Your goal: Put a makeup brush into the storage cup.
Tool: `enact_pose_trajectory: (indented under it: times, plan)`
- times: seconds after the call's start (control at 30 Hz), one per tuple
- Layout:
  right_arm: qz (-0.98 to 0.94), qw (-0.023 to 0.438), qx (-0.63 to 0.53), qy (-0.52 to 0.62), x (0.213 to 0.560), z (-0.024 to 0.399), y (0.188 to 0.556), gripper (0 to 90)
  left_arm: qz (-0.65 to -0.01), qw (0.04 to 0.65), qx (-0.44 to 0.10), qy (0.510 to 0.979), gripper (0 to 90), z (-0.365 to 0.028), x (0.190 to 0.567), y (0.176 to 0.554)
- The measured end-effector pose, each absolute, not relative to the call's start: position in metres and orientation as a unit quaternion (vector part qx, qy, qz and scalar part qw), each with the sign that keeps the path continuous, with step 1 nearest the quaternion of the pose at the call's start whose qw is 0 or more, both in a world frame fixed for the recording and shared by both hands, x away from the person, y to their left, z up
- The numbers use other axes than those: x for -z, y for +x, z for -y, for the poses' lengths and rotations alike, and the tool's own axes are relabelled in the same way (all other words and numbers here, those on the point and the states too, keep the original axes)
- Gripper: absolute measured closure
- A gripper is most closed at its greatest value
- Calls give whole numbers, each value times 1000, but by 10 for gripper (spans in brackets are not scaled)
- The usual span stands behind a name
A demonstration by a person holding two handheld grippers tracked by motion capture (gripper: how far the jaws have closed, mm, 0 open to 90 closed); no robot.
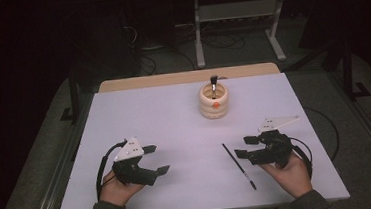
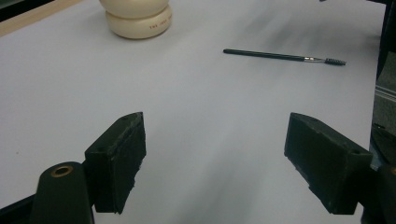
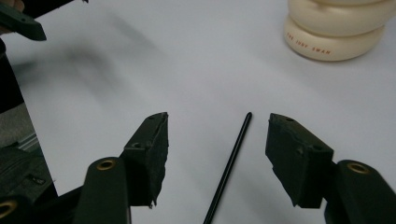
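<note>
The worktop (image 1: 175,130) carries a matt, smooth white covering, with a bare strip of light wood along its far edge; the ringed holder (image 1: 213,101) near the far edge looks glazed, cream, smooth and faintly glossy, with small printed lettering on its lowest ring; the brush (image 1: 238,165) near the right front corner has a slim black handle with a slight sheen, a bright metal ferrule and a short dark bristle head; the left gripper (image 1: 159,159) and right gripper (image 1: 244,147) have matt black jaws, rough and chipped at the pad edges, with brass-coloured inserts at the pivots; the plate on each looks like matt pale grey plastic.
</note>
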State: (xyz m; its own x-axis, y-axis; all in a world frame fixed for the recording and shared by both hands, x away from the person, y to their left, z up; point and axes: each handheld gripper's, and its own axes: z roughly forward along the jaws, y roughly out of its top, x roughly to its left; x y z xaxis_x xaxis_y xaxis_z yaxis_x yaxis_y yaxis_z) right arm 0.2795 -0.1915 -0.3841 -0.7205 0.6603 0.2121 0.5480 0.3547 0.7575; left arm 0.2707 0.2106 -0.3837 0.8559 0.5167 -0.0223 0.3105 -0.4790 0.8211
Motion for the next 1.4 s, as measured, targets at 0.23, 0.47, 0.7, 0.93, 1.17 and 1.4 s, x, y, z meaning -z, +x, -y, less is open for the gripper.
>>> enact_pose_trajectory:
  times: [0.23,0.47,0.7,0.93,1.17,1.4]
  plan:
    - [-830,68,-416,366,397,188,277,432,-243,450,-114,852,203,-211,384,271]
    - [-835,64,-403,369,407,183,274,471,-242,448,-115,853,203,-210,384,271]
    - [-839,63,-391,372,414,182,271,501,-241,451,-115,852,202,-210,384,270]
    - [-842,65,-376,380,421,181,270,545,-241,451,-114,851,202,-210,384,271]
    - [-842,63,-367,390,424,180,268,580,-240,451,-115,852,202,-210,383,271]
    - [-842,59,-359,399,429,181,265,598,-240,451,-116,852,202,-210,383,271]
